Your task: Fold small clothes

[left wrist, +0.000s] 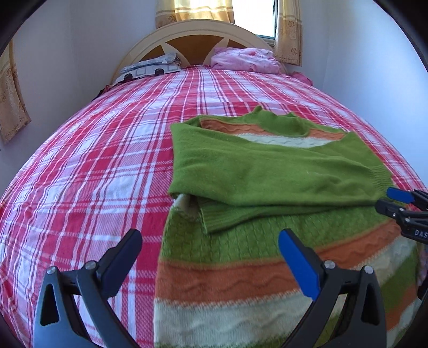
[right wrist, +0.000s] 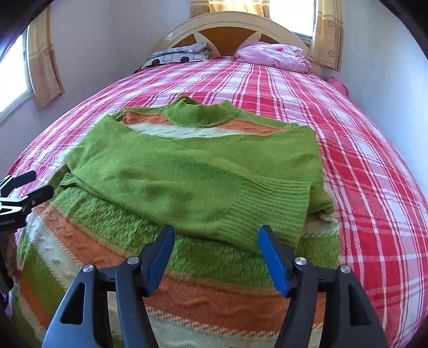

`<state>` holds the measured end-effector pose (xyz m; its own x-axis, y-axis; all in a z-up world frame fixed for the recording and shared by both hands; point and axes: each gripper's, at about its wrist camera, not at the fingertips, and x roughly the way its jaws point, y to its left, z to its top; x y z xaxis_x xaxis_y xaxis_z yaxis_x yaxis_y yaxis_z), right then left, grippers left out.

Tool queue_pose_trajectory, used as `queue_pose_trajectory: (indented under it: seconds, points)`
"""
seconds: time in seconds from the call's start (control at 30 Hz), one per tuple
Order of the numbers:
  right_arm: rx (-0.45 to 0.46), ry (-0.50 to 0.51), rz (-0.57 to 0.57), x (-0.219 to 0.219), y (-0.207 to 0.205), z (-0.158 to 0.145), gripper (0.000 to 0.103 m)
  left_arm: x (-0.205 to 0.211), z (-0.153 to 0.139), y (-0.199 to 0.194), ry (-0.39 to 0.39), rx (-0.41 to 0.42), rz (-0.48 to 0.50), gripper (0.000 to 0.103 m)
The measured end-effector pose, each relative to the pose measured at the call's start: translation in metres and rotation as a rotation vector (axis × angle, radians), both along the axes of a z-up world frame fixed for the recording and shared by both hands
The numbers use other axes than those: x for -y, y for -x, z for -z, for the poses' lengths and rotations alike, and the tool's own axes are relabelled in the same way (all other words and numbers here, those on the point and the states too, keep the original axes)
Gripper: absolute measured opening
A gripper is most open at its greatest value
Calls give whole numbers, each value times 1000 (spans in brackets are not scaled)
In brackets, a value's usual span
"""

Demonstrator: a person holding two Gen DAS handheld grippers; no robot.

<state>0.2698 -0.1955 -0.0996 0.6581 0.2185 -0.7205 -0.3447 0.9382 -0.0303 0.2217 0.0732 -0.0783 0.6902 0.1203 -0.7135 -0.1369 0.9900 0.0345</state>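
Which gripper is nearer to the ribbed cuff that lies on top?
Right. The right gripper hovers just before the cuff, jaws open; the left gripper is off toward the sweater's left edge.

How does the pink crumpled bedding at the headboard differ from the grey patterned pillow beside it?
The pink crumpled bedding is plain pink and bunched up high; the grey patterned pillow carries white squares and dark spots and lies flatter. The bedding sits to the right, the pillow to the left. Both rest against the headboard.

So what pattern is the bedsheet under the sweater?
Red, pink and white plaid bedsheet; the left wrist view shows it best.
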Motion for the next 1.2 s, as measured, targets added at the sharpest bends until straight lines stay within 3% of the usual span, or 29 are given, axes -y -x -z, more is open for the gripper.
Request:
queue_pose_trajectory:
  seconds: [0.43,0.63,1.03,1.2]
  points:
    - [27,-6,-20,7,52,-10,66,14,0,54,-16,-6,63,103]
    - [22,-4,-19,10,72,-9,66,16,-1,79,14,-11,76,103]
    - [2,26,-39,16,140,-1,66,23,7,145,-4,-81,148,103]
    - [-2,2,-39,23,163,-4,67,9,10,170,67,-114,129,103]
